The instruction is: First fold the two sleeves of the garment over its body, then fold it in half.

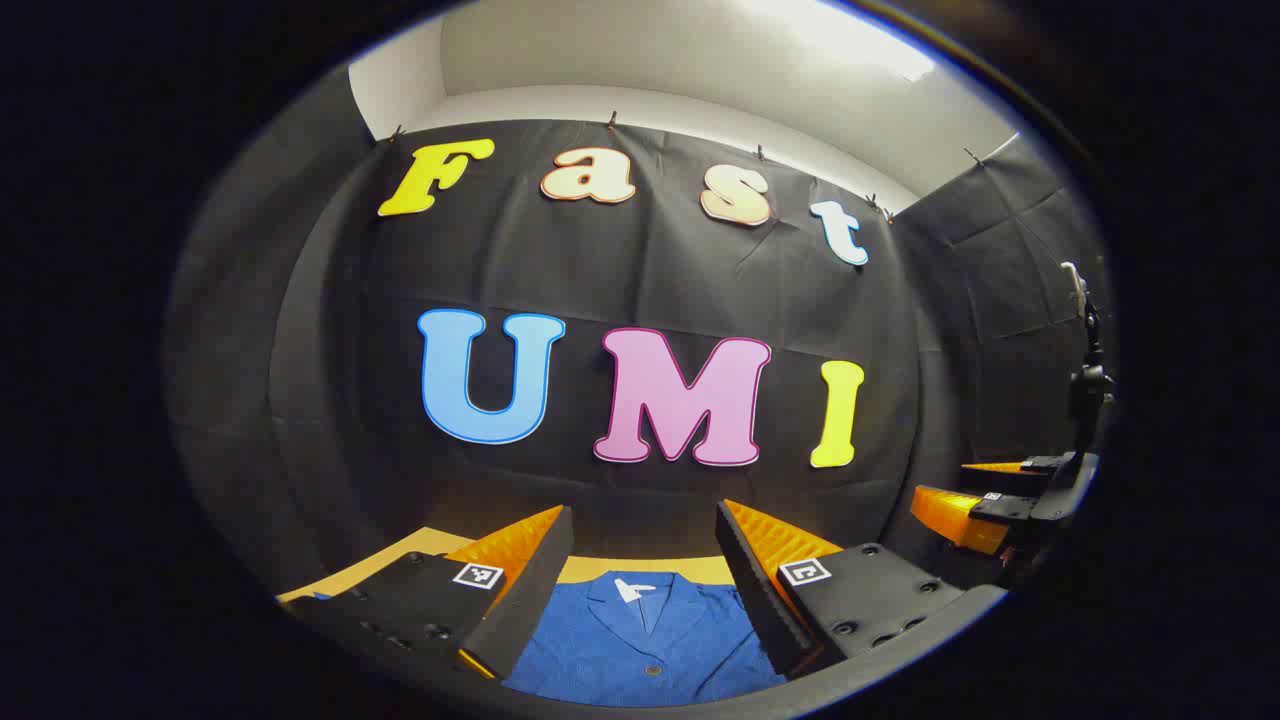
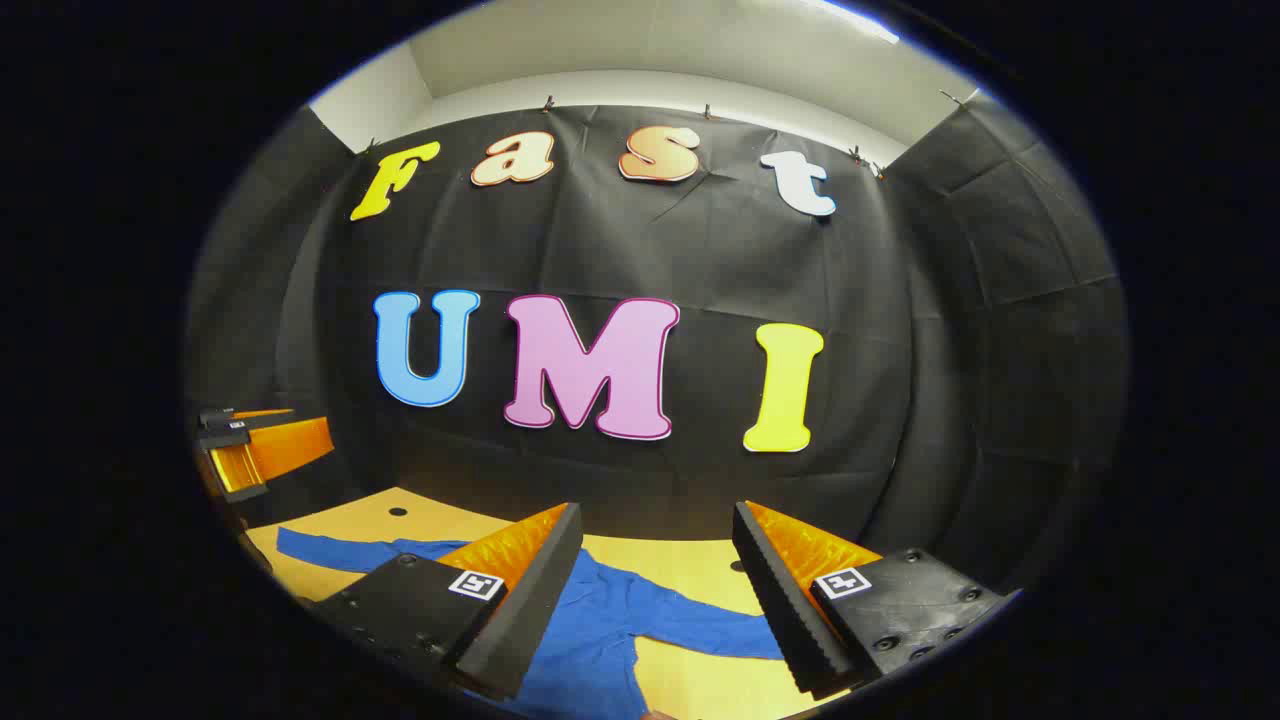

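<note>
**Me:** Garment [image 1: 645, 640] sits right under my left gripper [image 1: 645, 585], between its two fingers in the left gripper view: blue cloth, collar toward the far wall, a button on the front. Left jaws stand wide apart, nothing in them, hovering above the cloth, not touching.

**Partner:** And the other one?

**Me:** Right gripper [image 2: 655, 590] is just as wide open and just as empty. In the right gripper view the blue body runs under its near finger, and one sleeve [image 2: 690, 625] stretches out flat between the fingers, off to the side. A second sleeve [image 2: 330, 548] reaches out the opposite way, farther off, toward where my left gripper shows at the edge.

**Partner:** So nothing folded yet?

**Me:** I'd judge not; both sleeves lie spread on the yellow table [image 2: 680, 560]. Sleeves come first. To do it well, I'd come down near a cuff, pinch one layer only, lift just enough to clear the table, and carry it across the chest so it lands flat, without dragging the body askew.

**Partner:** Beyond that?

**Me:** Bare table edge past the collar, then the black cloth wall.
</note>
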Demonstrator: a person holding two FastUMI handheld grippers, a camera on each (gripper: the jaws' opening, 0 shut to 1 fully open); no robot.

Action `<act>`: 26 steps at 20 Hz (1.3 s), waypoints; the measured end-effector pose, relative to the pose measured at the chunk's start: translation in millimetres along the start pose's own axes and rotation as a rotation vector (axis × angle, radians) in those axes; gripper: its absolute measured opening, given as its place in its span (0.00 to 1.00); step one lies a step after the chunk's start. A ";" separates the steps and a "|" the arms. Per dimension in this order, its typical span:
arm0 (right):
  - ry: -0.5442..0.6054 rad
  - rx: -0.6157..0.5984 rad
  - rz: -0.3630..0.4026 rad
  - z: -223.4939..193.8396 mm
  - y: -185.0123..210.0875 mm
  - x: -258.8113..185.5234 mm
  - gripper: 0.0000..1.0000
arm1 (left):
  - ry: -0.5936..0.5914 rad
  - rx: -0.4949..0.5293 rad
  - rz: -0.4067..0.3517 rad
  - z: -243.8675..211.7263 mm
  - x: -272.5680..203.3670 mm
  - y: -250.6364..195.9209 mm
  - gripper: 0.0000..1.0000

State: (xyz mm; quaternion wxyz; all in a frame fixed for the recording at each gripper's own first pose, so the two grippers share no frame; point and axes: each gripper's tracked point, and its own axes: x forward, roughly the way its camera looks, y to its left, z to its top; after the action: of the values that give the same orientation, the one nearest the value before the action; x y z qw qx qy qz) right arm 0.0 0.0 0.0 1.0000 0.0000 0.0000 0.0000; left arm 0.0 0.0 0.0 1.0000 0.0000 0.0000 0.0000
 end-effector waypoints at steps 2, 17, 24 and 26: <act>0.006 0.001 -0.012 -3.0 -5.2 4.0 0.96 | 0.001 0.006 -0.005 -0.5 2.7 -3.3 0.82; 0.047 0.015 0.106 -13.8 49.6 6.0 0.96 | -0.005 0.019 0.022 -1.4 12.1 17.9 0.83; 0.040 0.009 0.110 -12.8 50.2 16.3 0.96 | -0.001 0.004 0.041 -2.5 16.7 27.5 0.83; 0.034 0.000 0.103 -12.9 43.8 24.4 0.96 | -0.006 0.005 0.045 -1.1 18.2 28.8 0.82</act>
State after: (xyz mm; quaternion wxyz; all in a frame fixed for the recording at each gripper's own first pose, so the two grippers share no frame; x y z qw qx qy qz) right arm 24.4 43.8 -12.9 0.9985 0.0000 0.0170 0.0515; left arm 18.2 28.8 -1.1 0.9997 0.0027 -0.0032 0.0224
